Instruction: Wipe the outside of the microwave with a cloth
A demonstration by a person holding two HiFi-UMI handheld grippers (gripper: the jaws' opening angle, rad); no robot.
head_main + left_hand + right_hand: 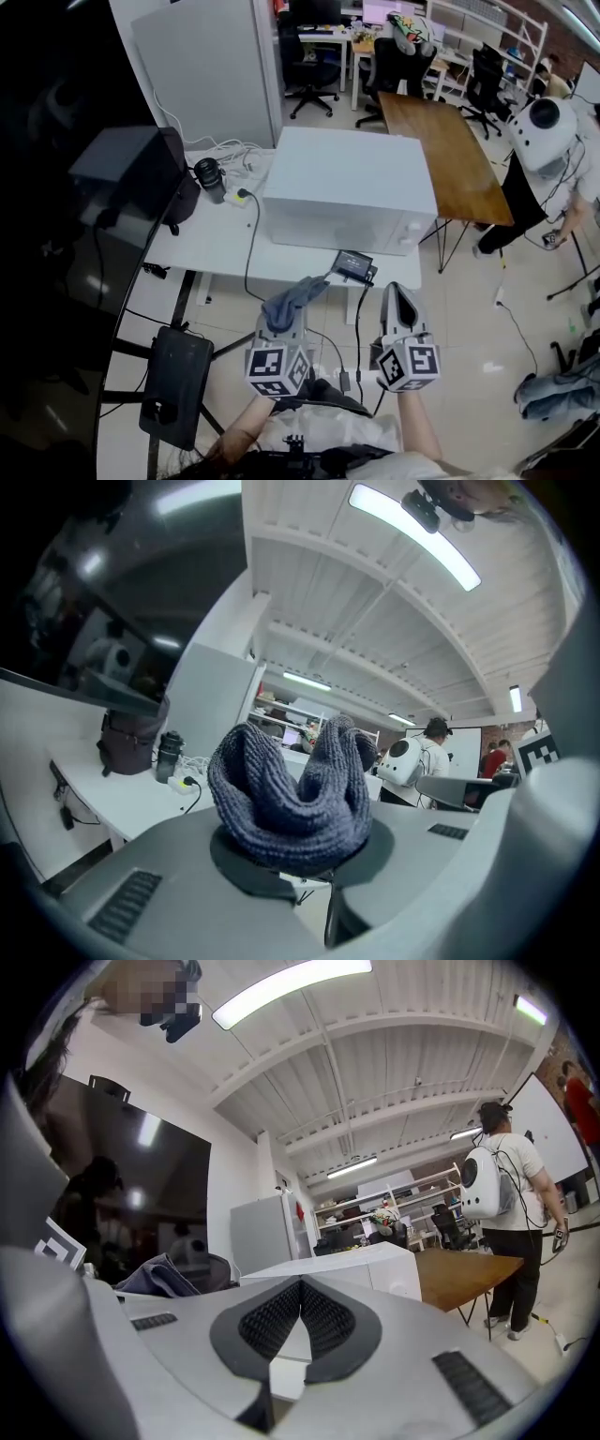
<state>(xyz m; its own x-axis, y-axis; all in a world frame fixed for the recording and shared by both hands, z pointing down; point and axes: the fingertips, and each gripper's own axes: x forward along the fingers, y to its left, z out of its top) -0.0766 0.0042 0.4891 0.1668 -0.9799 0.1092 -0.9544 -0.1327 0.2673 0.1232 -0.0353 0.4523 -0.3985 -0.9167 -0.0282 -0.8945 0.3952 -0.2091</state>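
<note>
The white microwave (347, 187) stands on a white table (202, 246), with its front toward me. My left gripper (286, 314) hovers before the table's front edge, shut on a bunched grey-blue knitted cloth (293, 297). In the left gripper view the cloth (291, 799) bulges up out of the closed jaws of the left gripper (298, 860). To its right, at about the same height, my right gripper (398, 302) is shut with nothing in it. The right gripper view shows that gripper (300, 1321) with its pads (333, 1321) meeting, and the microwave (361, 1269) beyond.
A small black device (354, 265) with cables lies at the table's front edge, between the grippers and the microwave. A black bottle (211, 178), a power strip (239, 197) and a dark bag (141, 169) sit at the left. A wooden table (450, 155) and a person with a white backpack (544, 131) are on the right.
</note>
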